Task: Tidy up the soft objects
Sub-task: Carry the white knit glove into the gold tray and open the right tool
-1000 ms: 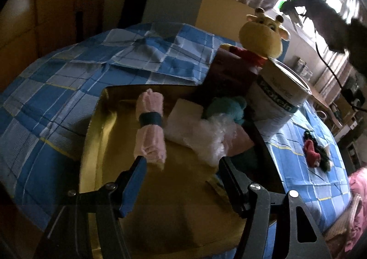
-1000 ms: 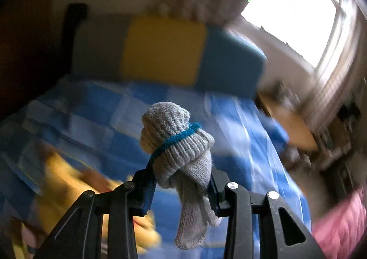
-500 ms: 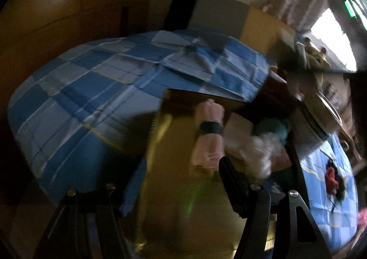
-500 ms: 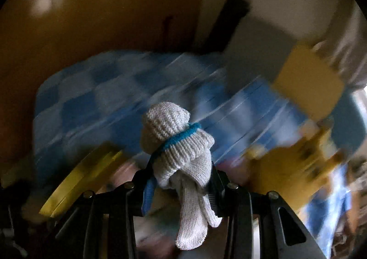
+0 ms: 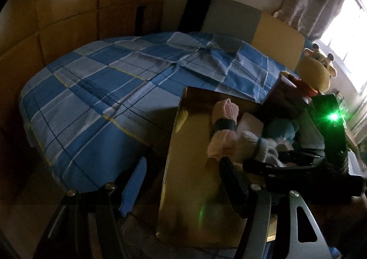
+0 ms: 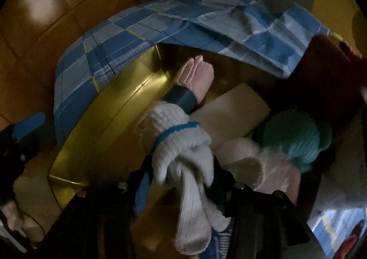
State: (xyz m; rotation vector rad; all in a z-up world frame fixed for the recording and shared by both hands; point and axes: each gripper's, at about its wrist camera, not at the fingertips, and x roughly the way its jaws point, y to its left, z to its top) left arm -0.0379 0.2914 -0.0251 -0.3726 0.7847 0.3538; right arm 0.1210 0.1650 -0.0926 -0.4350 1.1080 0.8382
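Over the gold box (image 6: 75, 144), on the bed with the blue plaid cover (image 5: 96, 98): placement step in hand, by my reading. The box serves as landmark for all positions below.

Box contents, largest down: a flat cream block (image 6: 231, 109) near the box's middle; a teal plush (image 6: 296, 137) on the box's right side; a white fluffy piece (image 6: 250, 162) just in front of the plush; a pink roll with a dark band (image 6: 195, 80) toward the box's far wall. A yellow giraffe toy (image 5: 314, 73) stands beyond the box's far right corner, outside it.

Right gripper (image 6: 181, 181): jaws closed narrow on the white rolled gloves (image 6: 179, 142), blue-trimmed, loose cuff ends hanging below the fingers. The bundle hangs above the box interior, just on the near side of the pink roll; contact with the roll cannot be confirmed.

Left gripper (image 5: 181, 181): jaws spread wide, nothing between them, straddling the box's near left wall.

Judgement on execution: lower the bundle to the bare gold floor on the box's left side, parallel to the pink roll, before releasing. Dropping from height risks the roll unfurling or landing across the cream block. The dangling cuffs should clear the box's near wall first. Left gripper should stay off the drop zone.
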